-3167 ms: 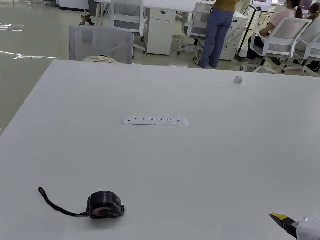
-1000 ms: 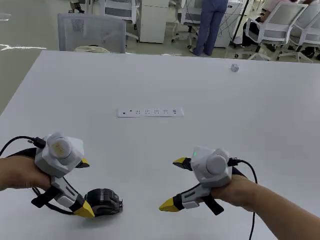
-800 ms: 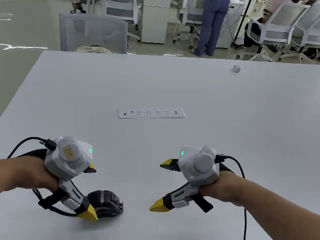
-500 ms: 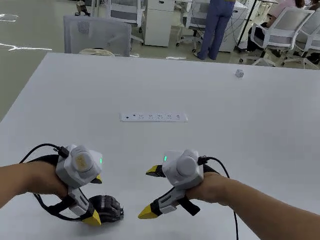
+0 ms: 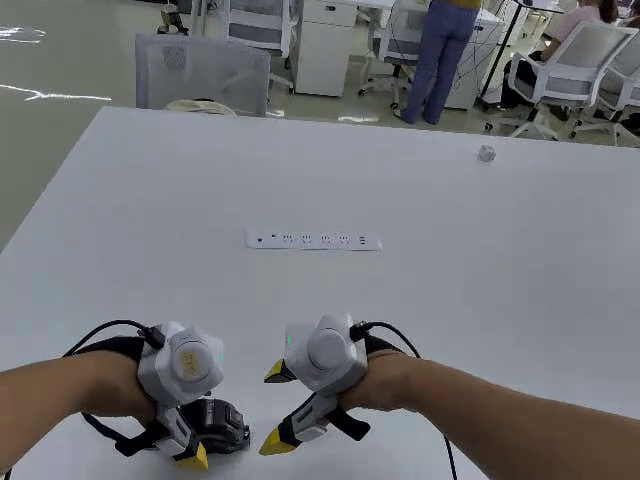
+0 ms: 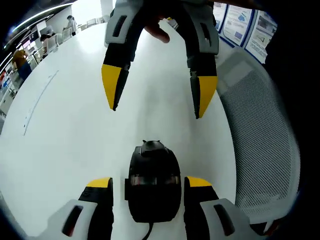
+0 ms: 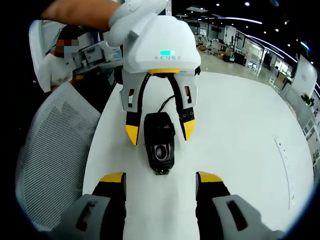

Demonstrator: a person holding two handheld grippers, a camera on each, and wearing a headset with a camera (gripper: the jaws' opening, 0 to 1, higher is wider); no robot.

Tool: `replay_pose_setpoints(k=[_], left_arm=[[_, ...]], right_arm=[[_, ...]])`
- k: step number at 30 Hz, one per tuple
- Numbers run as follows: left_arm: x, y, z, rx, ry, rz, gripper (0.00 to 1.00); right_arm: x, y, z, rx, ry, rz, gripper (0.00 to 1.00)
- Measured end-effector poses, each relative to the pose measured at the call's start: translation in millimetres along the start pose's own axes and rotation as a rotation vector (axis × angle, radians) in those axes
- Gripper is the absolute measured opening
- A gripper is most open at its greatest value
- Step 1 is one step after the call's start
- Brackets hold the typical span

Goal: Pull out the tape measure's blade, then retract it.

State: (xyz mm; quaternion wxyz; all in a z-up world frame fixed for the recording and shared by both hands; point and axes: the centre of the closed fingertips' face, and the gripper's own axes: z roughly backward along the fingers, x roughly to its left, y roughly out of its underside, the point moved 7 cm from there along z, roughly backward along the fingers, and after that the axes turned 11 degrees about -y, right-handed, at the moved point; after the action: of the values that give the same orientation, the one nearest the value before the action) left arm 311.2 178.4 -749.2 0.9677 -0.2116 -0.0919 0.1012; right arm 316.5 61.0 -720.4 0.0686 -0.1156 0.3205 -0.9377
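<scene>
left tongs (image 6: 150, 183) open, jaws straddle the tape measure (image 5: 228, 425), one on each flank. slim gap visible both sides in the left gripper view, so not clamped on it

right gripper view agrees: yellow tips sit just beside the black case, apart from it

tape measure lies flat on the white surface (image 5: 450, 300), near the front edge on the person's left, half hidden under the left gripper body in the head view. its blade end points at the right tongs (image 5: 272, 408); blade still fully inside the case

right tongs spread wide, holding nothing, touching nothing. tips aimed at the tape measure's blade end, near it but clear of it, just off the surface

the two tongs face each other nose to nose across the case

power strip (image 5: 313, 241) sits mid-surface, well apart from all this
</scene>
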Motion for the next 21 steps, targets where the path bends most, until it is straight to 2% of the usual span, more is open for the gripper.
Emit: replay_pose_setpoints(k=[1, 2, 5, 13, 21], left_arm=[[-2.6, -2.0, -1.8, -0.012, 0.031, -0.016, 0.37], [-1.2, -1.1, 0.0, -0.007, 0.009, -0.011, 0.38], [2.7, 0.6, 2.2, -0.03, 0.012, 0.012, 0.37], [0.3, 1.6, 3.0, -0.042, 0.017, 0.017, 0.37], [-3.5, 2.9, 3.6, -0.05, 0.014, 0.027, 0.37]], right_arm=[[-0.9, 0.5, -2.7, 0.009, -0.007, 0.006, 0.55], [-1.6, 0.5, -4.3, 0.014, -0.009, 0.008, 0.54], [-2.5, -0.6, -8.8, 0.02, -0.027, 0.011, 0.5], [-6.6, 4.9, -22.9, 0.066, -0.052, 0.02, 0.43], [-10.2, 12.4, -35.0, 0.091, -0.059, 0.001, 0.37]])
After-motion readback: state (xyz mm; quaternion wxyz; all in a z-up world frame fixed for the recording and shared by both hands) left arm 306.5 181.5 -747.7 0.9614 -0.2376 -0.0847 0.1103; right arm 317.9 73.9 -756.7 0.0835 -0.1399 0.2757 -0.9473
